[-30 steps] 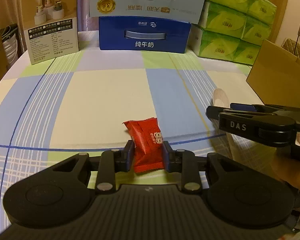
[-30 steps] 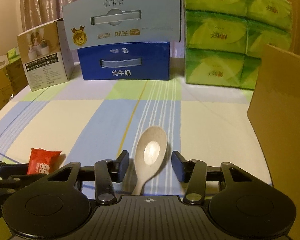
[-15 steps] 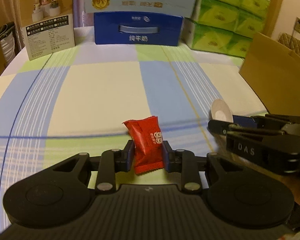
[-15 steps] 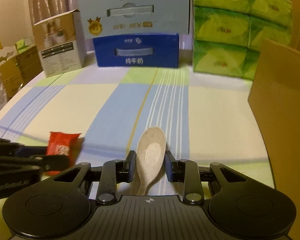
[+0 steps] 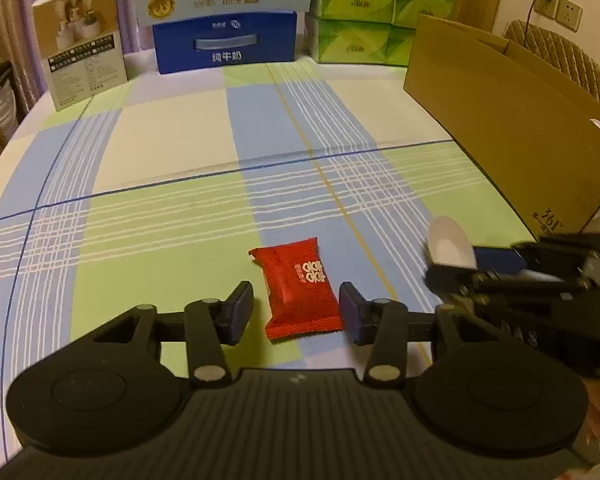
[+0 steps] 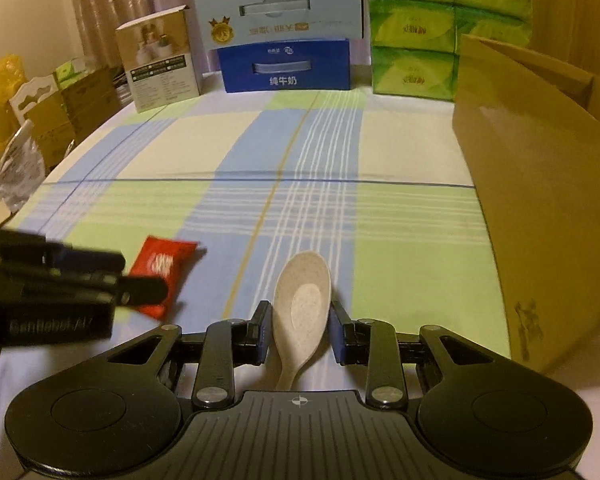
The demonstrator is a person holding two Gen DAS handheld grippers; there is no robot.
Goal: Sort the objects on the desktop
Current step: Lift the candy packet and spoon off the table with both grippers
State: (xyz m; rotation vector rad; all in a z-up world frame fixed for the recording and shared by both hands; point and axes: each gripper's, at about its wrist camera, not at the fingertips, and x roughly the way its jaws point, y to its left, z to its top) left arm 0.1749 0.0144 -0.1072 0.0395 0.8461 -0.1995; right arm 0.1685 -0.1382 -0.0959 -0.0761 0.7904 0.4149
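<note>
A red snack packet (image 5: 300, 292) lies on the checked tablecloth (image 5: 172, 152) between the spread fingers of my left gripper (image 5: 296, 310), which is open; the packet's right edge is close to the right finger. A beige speckled spoon (image 6: 304, 304) sits bowl-forward in my right gripper (image 6: 300, 330), whose fingers are shut on it just behind the bowl. In the left wrist view the right gripper (image 5: 520, 280) is at the right with the spoon's bowl (image 5: 448, 244) sticking out. In the right wrist view the left gripper (image 6: 60, 280) partly covers the packet (image 6: 160, 268).
An open brown cardboard box (image 5: 520, 120) stands along the table's right side. At the back stand a blue milk carton (image 5: 226, 42) with a pale one on top, stacked green tissue packs (image 5: 360, 20) and a small product box (image 5: 84, 64).
My left gripper has opened and let go of the red packet, which now lies on the cloth. My right gripper closed on the spoon, and both views have drawn back from the far boxes.
</note>
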